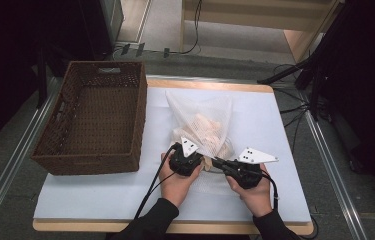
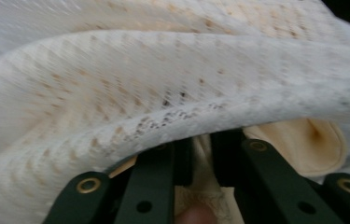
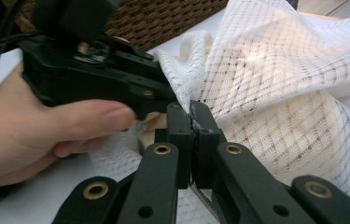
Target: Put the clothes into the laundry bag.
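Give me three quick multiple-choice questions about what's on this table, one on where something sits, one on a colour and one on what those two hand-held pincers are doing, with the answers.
1. Where is the wicker basket relative to the mesh bag?
A. On the bag's left, in the high view
B. On the bag's right
C. Underneath the bag

2. What colour is the mesh bag?
A. Dark green
B. White
C. Red

3. What is the right gripper doing?
A. Hanging open above the table
B. Lying inside the basket
C. Pinching the mesh, jaws closed

Answers:
1. A, the brown basket stands on the table's left part, the bag at its middle.
2. B, the netting is white, with pale cream contents showing through.
3. C, its own view shows both jaws pressed together on the mesh edge, beside the left gripper.
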A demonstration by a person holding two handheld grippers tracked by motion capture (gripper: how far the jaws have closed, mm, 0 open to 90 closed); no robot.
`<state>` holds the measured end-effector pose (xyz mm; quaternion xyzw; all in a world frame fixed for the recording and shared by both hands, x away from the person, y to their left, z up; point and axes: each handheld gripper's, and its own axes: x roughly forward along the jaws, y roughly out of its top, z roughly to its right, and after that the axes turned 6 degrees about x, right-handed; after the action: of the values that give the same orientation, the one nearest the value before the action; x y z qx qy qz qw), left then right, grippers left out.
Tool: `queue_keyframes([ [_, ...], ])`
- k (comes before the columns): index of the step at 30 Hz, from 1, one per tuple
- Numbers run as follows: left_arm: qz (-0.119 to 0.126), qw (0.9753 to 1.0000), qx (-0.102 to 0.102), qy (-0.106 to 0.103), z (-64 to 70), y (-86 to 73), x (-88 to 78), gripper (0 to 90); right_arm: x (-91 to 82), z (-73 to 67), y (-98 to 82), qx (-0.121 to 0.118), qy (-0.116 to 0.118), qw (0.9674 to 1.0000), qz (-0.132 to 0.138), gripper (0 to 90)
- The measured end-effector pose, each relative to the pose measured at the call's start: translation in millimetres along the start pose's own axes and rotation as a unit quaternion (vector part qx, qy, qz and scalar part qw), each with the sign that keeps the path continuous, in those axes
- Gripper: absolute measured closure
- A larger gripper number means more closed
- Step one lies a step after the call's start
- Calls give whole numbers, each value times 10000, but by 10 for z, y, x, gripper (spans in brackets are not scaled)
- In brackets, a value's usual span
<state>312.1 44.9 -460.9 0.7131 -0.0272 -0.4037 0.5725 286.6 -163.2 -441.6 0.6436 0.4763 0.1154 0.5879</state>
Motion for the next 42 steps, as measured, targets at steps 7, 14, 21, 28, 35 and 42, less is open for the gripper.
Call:
queue_keyframes([
  [7,-44,9991,206,-379,-4,-4,-277,507,-12,50,-2,108,-55,9999,38,894],
  [14,56,9981,195,-580,2,-60,-525,489,-4,55,-1,120,-62,9999,38,894],
  [21,-191,9929,423,-1098,124,-127,-509,866,-1,60,-1,120,-74,9999,48,894],
  [28,-443,9962,269,-707,114,-67,-149,900,20,39,-14,102,-56,9999,-2,894],
  [35,-500,9964,129,-672,50,-53,82,887,73,41,-91,198,-158,9996,-155,894],
  [42,-363,9958,174,-825,55,-55,85,882,93,43,-109,245,-220,9993,-163,893],
])
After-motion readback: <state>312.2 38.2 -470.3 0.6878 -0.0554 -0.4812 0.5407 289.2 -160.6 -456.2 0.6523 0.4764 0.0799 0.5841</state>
